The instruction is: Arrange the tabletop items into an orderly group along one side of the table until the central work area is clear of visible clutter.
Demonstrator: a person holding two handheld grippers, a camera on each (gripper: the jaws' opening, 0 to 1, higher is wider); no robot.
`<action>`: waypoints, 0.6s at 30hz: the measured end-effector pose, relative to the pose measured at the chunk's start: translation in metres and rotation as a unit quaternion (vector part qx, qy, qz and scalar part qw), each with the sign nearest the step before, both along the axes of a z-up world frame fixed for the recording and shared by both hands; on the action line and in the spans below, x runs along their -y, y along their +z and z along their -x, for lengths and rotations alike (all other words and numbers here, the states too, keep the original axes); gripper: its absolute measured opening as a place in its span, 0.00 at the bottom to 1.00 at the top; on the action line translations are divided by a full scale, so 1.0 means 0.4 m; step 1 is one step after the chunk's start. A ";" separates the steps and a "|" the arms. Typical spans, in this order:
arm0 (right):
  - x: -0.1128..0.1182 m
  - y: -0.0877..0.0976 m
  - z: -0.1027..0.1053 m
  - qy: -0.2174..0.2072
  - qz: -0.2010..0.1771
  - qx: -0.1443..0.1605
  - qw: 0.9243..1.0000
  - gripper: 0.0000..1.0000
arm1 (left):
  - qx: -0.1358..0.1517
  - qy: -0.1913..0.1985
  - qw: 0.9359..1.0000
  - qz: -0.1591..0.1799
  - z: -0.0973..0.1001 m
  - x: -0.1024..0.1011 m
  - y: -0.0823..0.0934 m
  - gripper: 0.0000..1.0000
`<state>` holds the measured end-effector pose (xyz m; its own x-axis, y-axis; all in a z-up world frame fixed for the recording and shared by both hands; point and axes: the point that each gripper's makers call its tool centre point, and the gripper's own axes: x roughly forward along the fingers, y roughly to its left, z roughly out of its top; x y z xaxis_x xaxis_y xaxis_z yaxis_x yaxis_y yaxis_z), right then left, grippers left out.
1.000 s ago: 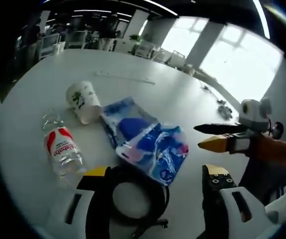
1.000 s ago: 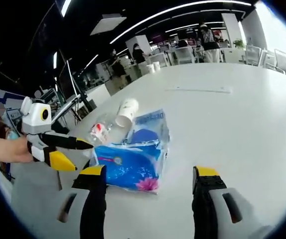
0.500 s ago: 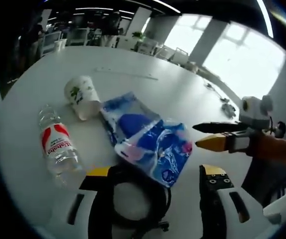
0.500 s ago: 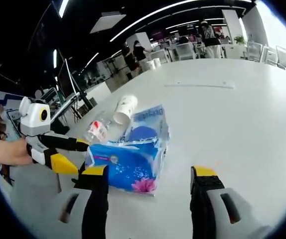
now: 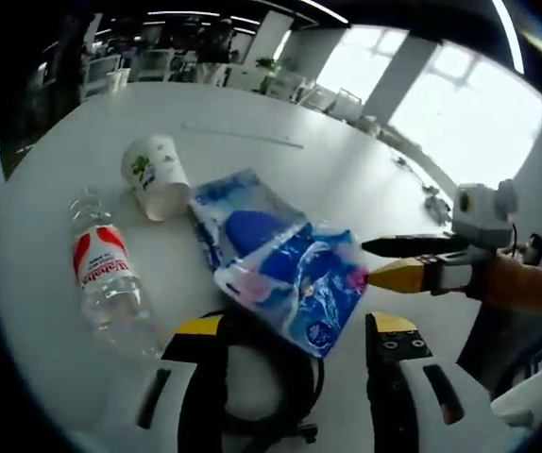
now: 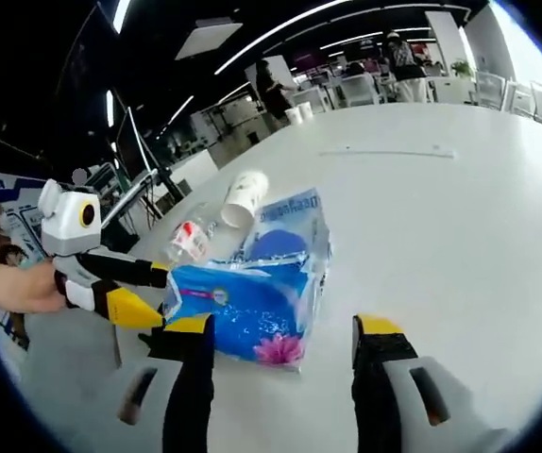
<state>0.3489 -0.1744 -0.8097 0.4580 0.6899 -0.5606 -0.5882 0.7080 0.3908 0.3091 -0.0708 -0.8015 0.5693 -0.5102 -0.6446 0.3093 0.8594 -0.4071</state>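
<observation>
- Big white table [image 6: 460, 217], clutter bunched near one edge.
- Blue tissue pack [image 6: 252, 302] is the main thing: lies straight ahead of the right gripper [image 6: 285, 335], long axis running away from it toward the paper cup [image 6: 244, 198]. Compared to a second ago, the pack sits lower and nearer the jaws, so the camera crept in.
- Right gripper's jaws spread wide, holding nothing. It looks the nearer one, I'd guess.
- Left gripper [image 5: 295, 330], also wide open and empty, hangs over a black cable loop [image 5: 285, 377] beside the pack.
- Water bottle [image 5: 101, 278] lies on its side, left of the pack.
</observation>
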 end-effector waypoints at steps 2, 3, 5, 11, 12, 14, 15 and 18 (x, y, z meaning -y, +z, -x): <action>-0.006 0.000 0.004 0.001 -0.007 -0.005 1.000 0.54 | -0.001 0.002 1.000 0.000 0.001 -0.002 -0.002 0.54; -0.009 0.000 0.005 0.002 -0.010 -0.007 1.000 0.53 | -0.002 0.003 1.000 0.001 0.001 -0.002 -0.002 0.54; -0.012 -0.001 0.005 0.004 -0.010 -0.007 1.000 0.51 | -0.004 0.004 1.000 0.002 0.001 -0.004 -0.004 0.52; -0.012 -0.003 -0.006 0.000 -0.011 -0.004 1.000 0.46 | -0.005 0.012 1.000 0.002 -0.005 -0.007 -0.005 0.44; -0.012 -0.004 -0.008 -0.001 -0.011 -0.004 1.000 0.45 | -0.005 0.012 1.000 0.001 -0.005 -0.008 -0.005 0.43; -0.013 -0.003 -0.009 -0.002 -0.015 -0.006 1.000 0.45 | -0.008 0.014 1.000 0.002 -0.007 -0.007 -0.008 0.42; -0.013 -0.004 -0.009 -0.002 -0.015 -0.007 1.000 0.45 | -0.009 0.015 1.000 0.003 -0.008 -0.007 -0.009 0.42; -0.012 -0.007 -0.011 0.000 -0.012 -0.003 1.000 0.41 | -0.009 0.018 1.000 0.003 -0.010 -0.010 -0.010 0.38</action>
<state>0.3533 -0.1697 -0.8123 0.4538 0.7036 -0.5468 -0.5861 0.6979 0.4117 0.3130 -0.0668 -0.8056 0.5751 -0.4932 -0.6527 0.2706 0.8676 -0.4172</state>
